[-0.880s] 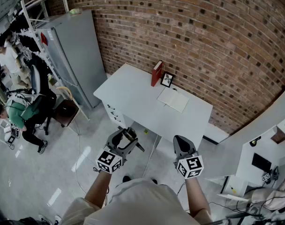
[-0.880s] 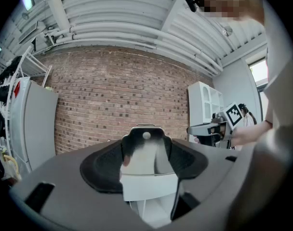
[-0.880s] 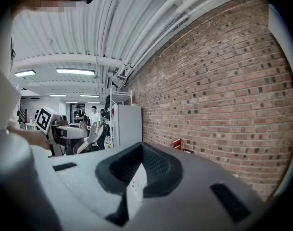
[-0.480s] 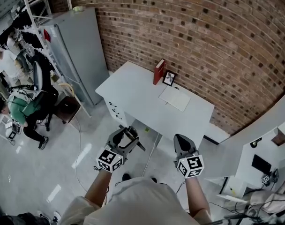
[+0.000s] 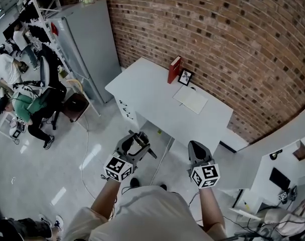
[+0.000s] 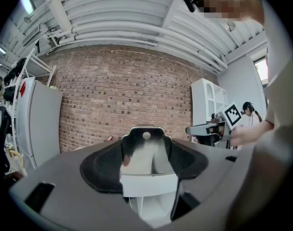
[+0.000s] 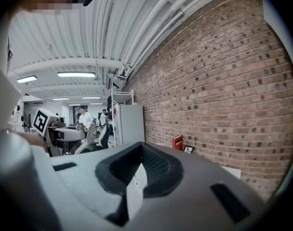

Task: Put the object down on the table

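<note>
Black-framed object point(image 6: 146, 150) in left gripper point(image 5: 135, 144)

White table point(image 5: 147, 97) bears book point(image 5: 174, 70), frame point(image 5: 185, 77), notebook point(image 5: 191, 100).

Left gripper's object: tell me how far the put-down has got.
Done: the dark frame-like object is gripped between the left gripper's fingers. In hand: it is held above the floor, well short of the white table. Left: reach the table, set it down, release. The right gripper is shut and empty.
</note>
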Tool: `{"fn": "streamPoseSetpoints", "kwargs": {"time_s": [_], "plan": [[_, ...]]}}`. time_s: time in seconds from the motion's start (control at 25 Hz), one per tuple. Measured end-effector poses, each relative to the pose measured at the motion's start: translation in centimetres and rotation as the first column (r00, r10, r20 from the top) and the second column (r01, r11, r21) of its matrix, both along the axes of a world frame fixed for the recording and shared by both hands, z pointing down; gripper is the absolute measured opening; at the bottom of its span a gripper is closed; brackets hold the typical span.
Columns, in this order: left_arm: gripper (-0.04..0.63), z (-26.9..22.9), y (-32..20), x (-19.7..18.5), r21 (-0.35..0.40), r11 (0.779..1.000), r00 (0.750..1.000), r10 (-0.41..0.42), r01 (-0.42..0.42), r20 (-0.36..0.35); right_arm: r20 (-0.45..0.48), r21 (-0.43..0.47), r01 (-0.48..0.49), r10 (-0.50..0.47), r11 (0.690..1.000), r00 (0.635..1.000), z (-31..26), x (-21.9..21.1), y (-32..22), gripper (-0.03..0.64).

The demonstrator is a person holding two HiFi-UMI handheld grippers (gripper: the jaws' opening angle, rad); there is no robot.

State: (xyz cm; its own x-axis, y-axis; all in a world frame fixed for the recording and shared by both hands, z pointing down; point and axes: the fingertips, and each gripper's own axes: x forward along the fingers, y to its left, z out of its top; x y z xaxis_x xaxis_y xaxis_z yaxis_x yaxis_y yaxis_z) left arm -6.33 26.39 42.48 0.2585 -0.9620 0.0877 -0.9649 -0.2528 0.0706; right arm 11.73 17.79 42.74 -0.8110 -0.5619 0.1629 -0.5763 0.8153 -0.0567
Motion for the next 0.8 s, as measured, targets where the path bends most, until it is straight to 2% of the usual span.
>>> {"fn": "streamPoseSetpoints", "kwargs": {"time_s": [0.44, 0.8], "plan": [[0.275, 1.4, -0.1, 2.0, -0.03, 0.996, 0.996, -0.085, 0.085, -0.017, -0.025, -0.05, 0.071, -0.072, 0.996, 0.997, 2.8, 1.4, -1.1, 0.002], [0.275, 2.0, -2.4, -0.1, -0.039, 0.996, 0.996, -0.084, 0.083, -0.03, -0.04, -0.071, 0.082, -0.085, 0.994, 0.996, 3.7, -1.2, -3.2, 0.003]]}}
